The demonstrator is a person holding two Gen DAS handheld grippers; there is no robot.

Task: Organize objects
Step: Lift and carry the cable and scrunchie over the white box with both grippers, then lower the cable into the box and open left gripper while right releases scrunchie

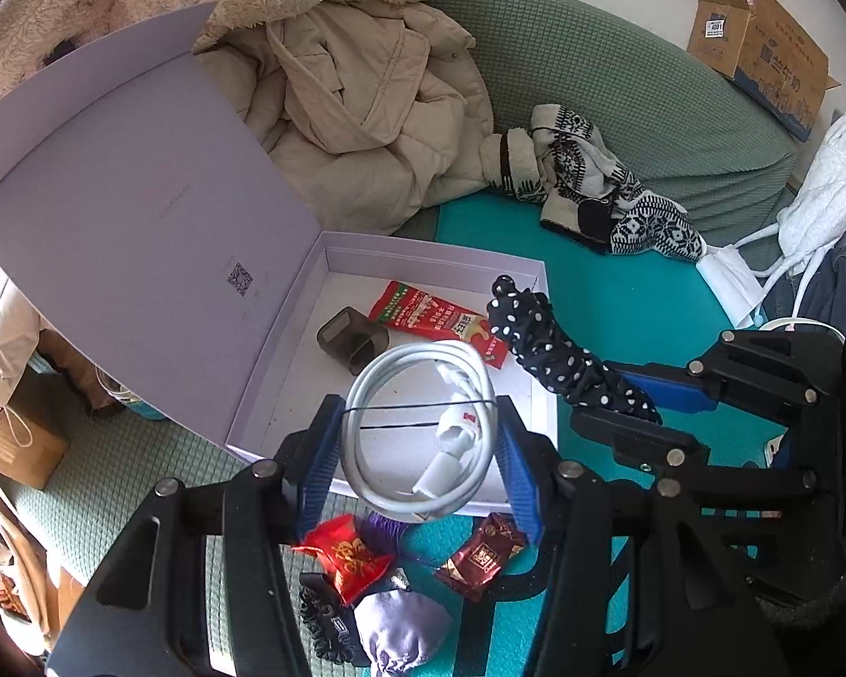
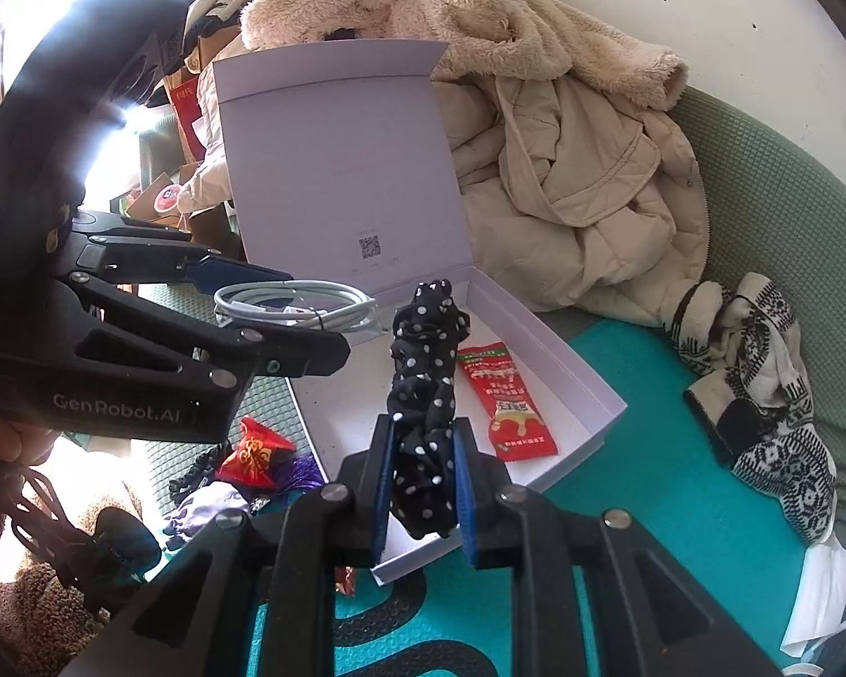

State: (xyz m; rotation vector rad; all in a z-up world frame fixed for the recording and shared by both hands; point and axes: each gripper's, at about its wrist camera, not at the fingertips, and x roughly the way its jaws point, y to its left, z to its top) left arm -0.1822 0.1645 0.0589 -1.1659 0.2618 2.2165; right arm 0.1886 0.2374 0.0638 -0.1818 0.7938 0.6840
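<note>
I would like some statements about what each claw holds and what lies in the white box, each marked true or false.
1. The left claw holds a coiled white cable. True.
2. The right claw is empty. False: it is shut on a black scrunchie with white dots.
3. The white box stands with its lid open. True.
4. The red snack packet lies on the teal mat. False: it lies inside the box.
5. A small dark grey holder lies in the box beside the packet. True.
6. The red candy is already in the box. False: it lies outside, in front of the box.
</note>
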